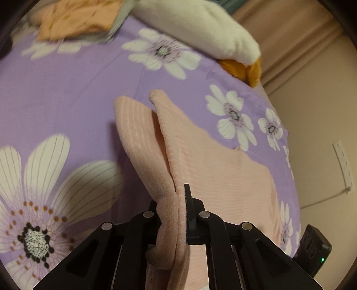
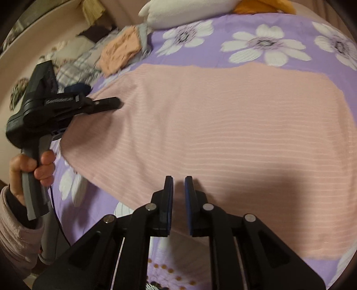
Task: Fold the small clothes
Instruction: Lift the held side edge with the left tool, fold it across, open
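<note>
Your left gripper (image 1: 178,214) clamps a bunched edge of the pink ribbed cloth (image 2: 223,125) on the purple flowered bedsheet (image 1: 67,89), while your right gripper (image 2: 178,200) pinches its near edge.

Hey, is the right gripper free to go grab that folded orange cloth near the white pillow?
Probably not yet: the right gripper looks shut on the pink garment's near edge, and the orange cloth lies beyond it, past the left gripper.

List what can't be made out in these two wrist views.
- Left gripper: its left finger, hidden by the bunched pink garment in the left wrist view.
- Right gripper: whether cloth is pinched; the gap shows only shadowed fabric in the right wrist view.
- Folded orange cloth: print blurred in both views.
- Garment type: lower edge cut off.
</note>
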Demonstrator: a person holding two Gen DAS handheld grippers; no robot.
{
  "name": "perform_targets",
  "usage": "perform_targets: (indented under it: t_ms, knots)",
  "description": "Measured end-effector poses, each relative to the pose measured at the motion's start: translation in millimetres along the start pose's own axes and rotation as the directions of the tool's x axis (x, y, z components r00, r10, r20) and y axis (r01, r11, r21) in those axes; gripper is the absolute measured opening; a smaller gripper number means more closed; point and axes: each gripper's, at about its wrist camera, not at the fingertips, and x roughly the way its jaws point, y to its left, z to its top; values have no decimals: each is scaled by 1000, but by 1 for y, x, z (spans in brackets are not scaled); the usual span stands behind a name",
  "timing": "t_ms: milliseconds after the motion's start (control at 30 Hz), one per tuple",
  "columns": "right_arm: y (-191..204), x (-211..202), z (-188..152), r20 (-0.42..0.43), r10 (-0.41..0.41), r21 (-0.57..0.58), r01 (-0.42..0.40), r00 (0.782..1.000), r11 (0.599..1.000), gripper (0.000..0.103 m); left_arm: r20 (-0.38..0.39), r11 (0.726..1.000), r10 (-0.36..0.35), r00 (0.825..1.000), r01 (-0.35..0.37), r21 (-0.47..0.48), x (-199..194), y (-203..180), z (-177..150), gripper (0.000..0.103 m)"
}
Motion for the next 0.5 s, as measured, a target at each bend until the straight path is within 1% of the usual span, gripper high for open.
perform_targets:
  t_ms: [67,167,300,500]
  knots:
    - [-10,-13,1,34,14,30,-15,999,999,12,10,999,7,1000,-7,38,-5,-18,4,7]
    - [-24,-29,0,75,9,60,-13,997,998,12,11,996,14,1000,-15,89,-6,-46,8,7]
    - [-46,-47,-3,116,0,110,-13,993,994,12,-3,985,37,999,-36,167,4,-86,8,7]
    - [-79,-71,-9,174,-21,194,-13,985,981,12,-39,966,69,997,-57,252,27,-132,-1,7]
